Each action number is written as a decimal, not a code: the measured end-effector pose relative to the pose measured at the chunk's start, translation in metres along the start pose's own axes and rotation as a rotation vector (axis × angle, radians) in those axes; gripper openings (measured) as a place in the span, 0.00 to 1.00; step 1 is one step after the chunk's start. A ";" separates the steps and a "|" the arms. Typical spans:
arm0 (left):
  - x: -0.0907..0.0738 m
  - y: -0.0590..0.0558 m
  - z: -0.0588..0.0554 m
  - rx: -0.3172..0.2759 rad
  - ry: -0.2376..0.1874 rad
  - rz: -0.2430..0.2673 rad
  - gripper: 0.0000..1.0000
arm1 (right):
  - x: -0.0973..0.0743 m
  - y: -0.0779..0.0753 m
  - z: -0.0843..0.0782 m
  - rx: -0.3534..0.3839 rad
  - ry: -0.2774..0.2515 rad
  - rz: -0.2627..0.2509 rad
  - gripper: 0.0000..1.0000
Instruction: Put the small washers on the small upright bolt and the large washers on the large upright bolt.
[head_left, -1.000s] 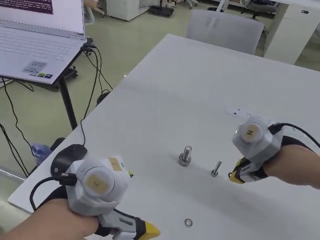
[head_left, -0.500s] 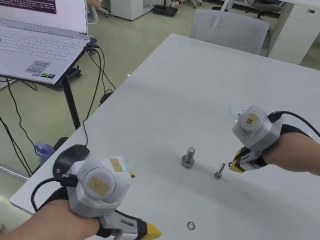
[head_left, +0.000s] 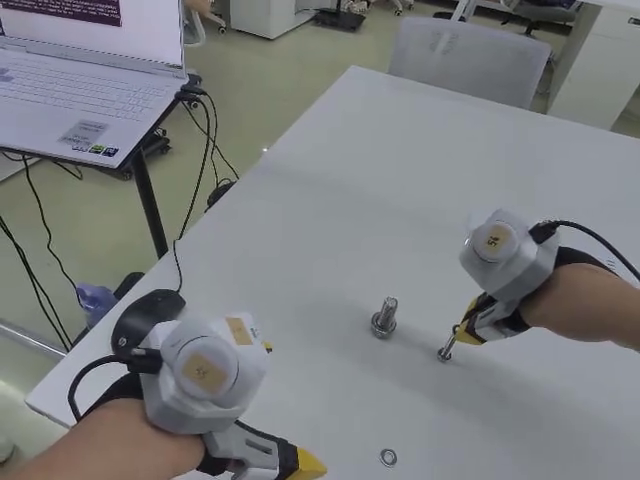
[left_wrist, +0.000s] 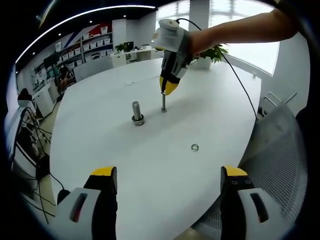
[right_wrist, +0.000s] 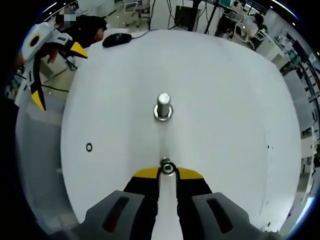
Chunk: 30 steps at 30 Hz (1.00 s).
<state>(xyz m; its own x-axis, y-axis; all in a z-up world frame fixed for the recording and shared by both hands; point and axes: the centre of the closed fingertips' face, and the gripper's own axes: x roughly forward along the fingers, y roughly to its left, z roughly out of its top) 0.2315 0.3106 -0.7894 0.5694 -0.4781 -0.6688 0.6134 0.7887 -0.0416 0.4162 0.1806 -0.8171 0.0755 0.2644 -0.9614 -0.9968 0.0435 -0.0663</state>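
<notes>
head view: left gripper (head_left: 292, 461) sits low at near left. right gripper (head_left: 462, 331) has its tips at the top of the small bolt (head_left: 445, 350). big bolt (head_left: 385, 317) stands upright just left of it. loose washer (head_left: 388, 458) lies on the table (head_left: 400, 150), nearer than both bolts.
left gripper view: own jaws wide apart, holding nothing.
right gripper view: jaws nearly together, hugging the small bolt's top. can't tell if they grip anything.

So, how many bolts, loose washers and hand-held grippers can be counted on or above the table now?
Upright silver metal bolts: 2 (large bolt, small bolt)
Loose silver ring washer: 1
Hand-held grippers, grey with yellow tips: 2 (left hand-held gripper, right hand-held gripper)
Total: 5
</notes>
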 end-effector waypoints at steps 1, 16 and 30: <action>0.000 0.000 -0.001 0.001 0.002 0.000 0.86 | 0.001 0.000 0.000 -0.003 0.003 0.000 0.13; 0.000 0.002 -0.007 0.012 0.015 0.012 0.88 | 0.011 0.003 -0.004 -0.023 0.040 0.008 0.13; -0.001 -0.001 -0.004 0.048 0.015 0.016 0.87 | 0.023 0.014 -0.004 -0.061 0.077 0.019 0.13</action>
<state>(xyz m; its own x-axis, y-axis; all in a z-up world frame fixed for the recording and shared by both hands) 0.2285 0.3118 -0.7919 0.5709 -0.4596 -0.6803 0.6301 0.7765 0.0041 0.4042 0.1834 -0.8416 0.0573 0.1902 -0.9801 -0.9979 -0.0198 -0.0621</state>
